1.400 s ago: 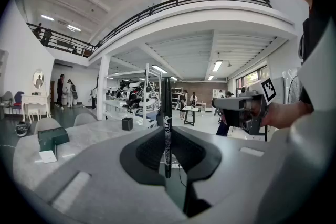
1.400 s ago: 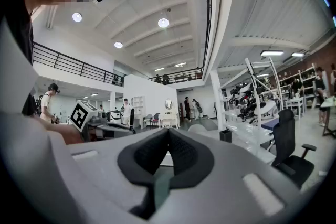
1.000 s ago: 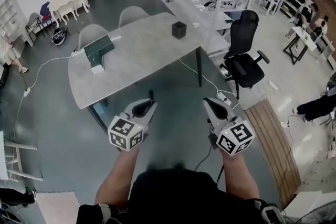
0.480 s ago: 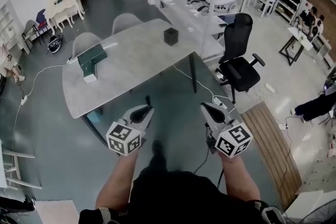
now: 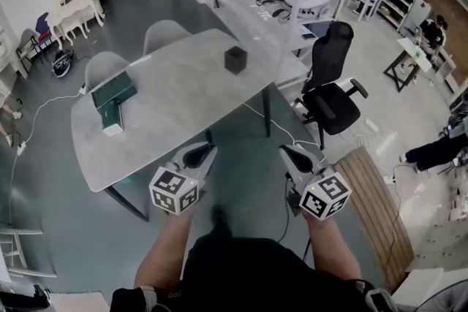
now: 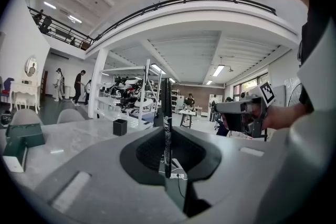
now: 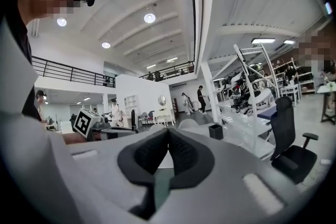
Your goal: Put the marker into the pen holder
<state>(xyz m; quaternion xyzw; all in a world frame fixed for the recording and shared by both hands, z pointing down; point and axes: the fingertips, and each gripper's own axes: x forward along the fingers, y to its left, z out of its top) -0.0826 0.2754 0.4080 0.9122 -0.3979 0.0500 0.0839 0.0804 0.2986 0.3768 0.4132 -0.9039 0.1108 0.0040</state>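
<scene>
Black marker (image 6: 166, 107) pinched upright in left gripper (image 6: 167, 136), perhaps glimpsed overhead, right gripper (image 7: 168, 132) closed, empty.

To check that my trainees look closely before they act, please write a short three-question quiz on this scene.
1. Which holds the marker: the left hand-held gripper or the right hand-held gripper?
2. True or false: the black pen holder lies on the floor.
3. What else sits on the table with the pen holder? A. a green box B. a red cup C. a laptop

Key
1. The left hand-held gripper holds it. The right hand-held gripper is shut and empty.
2. False. The pen holder stands on the table.
3. A
</scene>
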